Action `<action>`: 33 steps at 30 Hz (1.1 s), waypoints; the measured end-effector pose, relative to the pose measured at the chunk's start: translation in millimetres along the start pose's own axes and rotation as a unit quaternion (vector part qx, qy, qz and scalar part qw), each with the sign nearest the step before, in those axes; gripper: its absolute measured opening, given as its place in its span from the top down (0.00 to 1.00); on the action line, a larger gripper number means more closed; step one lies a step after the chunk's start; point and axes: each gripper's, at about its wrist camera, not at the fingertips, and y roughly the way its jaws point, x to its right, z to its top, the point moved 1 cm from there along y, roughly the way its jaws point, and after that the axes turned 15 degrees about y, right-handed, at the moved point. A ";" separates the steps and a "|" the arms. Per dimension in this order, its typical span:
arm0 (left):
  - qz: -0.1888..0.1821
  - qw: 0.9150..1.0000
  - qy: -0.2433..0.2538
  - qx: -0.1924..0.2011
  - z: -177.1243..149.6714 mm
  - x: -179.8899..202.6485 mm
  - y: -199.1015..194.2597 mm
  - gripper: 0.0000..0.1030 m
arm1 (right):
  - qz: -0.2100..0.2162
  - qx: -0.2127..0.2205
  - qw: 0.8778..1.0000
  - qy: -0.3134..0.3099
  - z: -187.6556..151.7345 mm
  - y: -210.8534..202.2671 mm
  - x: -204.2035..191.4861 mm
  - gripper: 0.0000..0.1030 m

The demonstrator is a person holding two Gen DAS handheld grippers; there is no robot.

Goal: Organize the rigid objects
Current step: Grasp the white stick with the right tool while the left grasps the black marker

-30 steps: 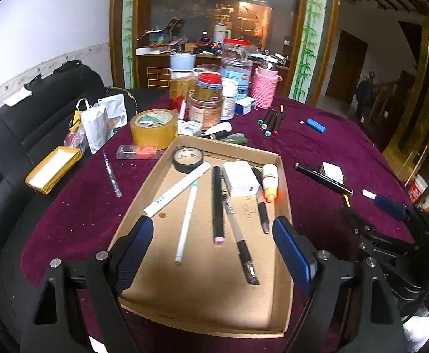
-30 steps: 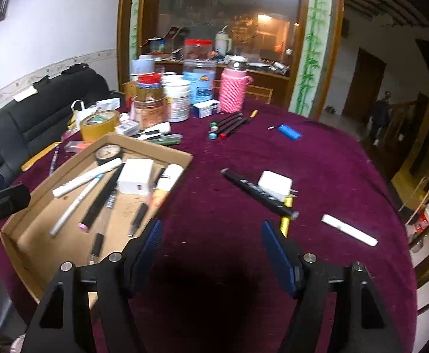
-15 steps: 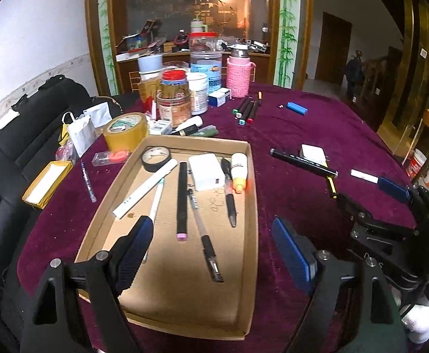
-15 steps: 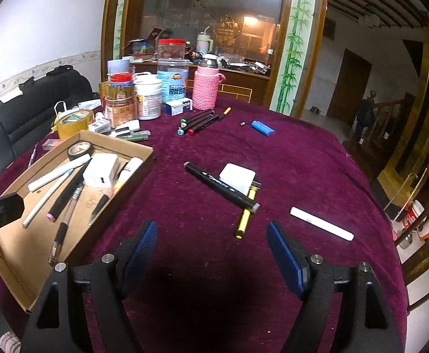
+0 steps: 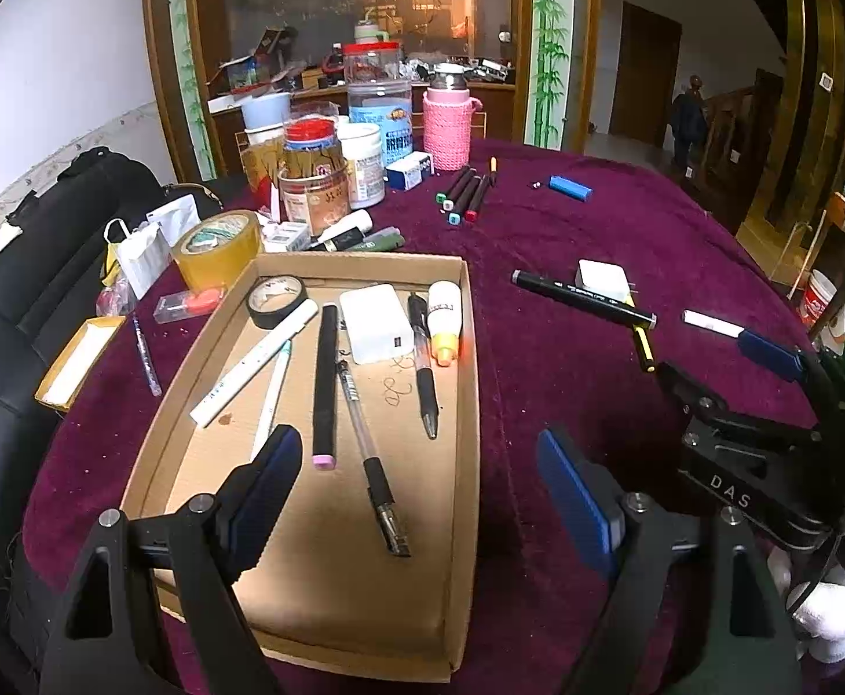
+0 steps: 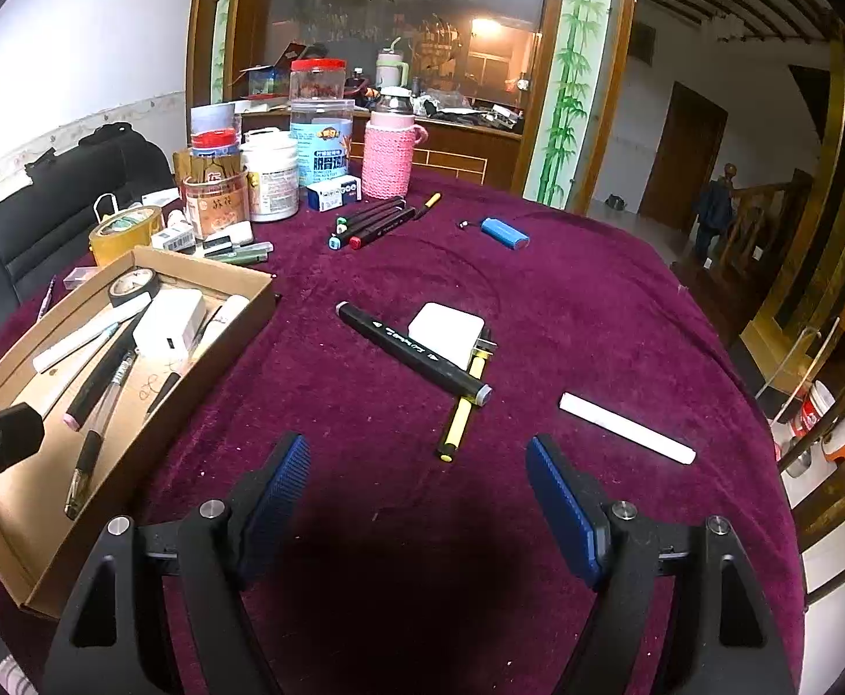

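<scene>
I read "DAS" in white on my right tool's (image 5: 769, 382) black frame, seen from the left camera. The black marker (image 6: 413, 352) on the table (image 6: 567, 301) carries white print too small to read; it crosses a yellow pen (image 6: 461, 412) and partly hides a white charger (image 6: 446, 329). A white stick (image 6: 626, 427) lies apart on the velvety purple cloth. Both tools gape, gripping nothing; my left tool (image 5: 416, 483) hovers over the cardboard tray (image 5: 468, 405) of pens.
</scene>
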 end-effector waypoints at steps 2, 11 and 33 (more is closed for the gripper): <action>-0.004 1.000 0.001 -0.003 0.6 1.6 2.9 0.20 | -0.001 -0.003 1.000 0.002 0.4 2.8 2.1 0.22; -0.023 1.000 0.006 -0.013 11.1 10.8 14.2 0.20 | -0.006 -0.011 1.000 0.005 6.9 13.9 12.4 0.22; -0.211 0.969 -0.050 -0.116 81.9 78.1 122.8 0.20 | -0.016 -0.019 0.970 0.241 68.4 79.7 187.4 0.15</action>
